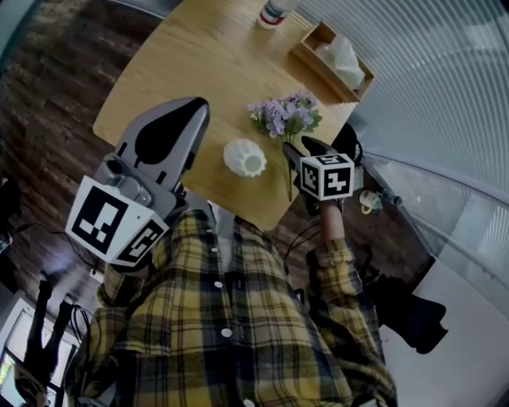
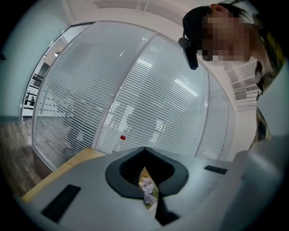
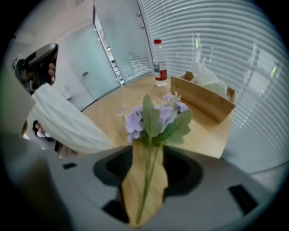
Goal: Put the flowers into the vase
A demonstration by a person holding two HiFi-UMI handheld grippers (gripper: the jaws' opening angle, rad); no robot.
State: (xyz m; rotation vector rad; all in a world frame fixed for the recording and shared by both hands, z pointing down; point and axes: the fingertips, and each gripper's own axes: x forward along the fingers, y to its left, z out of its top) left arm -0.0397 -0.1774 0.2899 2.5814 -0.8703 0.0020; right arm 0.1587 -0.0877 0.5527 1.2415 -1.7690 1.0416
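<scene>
Currently the right gripper [image 3: 149, 153] is holding its jaws well apart. The thin green stem [image 3: 146, 189] is running up the middle of the gap, and neither jaw is pressing on it. Past the jaws, at 12 o'clock in the right gripper view, the flowers [image 3: 156, 119] are spreading pale purple blooms and green leaves over the wooden worktop [image 3: 198, 135]. The white ribbed vase [image 3: 63, 124] is showing at 10 o'clock, close to the jaws.

In the head view the right gripper [image 1: 302, 147] is pointing down at the stem end, near the worktop's [image 1: 207, 63] close edge. The flowers [image 1: 285, 115] are lying at 11 o'clock from the jaws. The vase [image 1: 244, 157] is standing upright at 9 o'clock, just beside them and apart from the blooms. A box [image 1: 334, 60] with white tissue is sitting at 1 o'clock from the flowers, and a bottle [image 1: 274, 12] is standing at 12 o'clock by the far edge.

The left gripper [image 2: 144, 150] is keeping its jaws closed at the tips, with nothing gripped. Only a sliver of the flowers [image 2: 148, 189] is showing through the slot behind the tips. In the head view the left gripper [image 1: 200, 103] is hanging over the worktop at 9 o'clock from the vase, well apart from it.
</scene>
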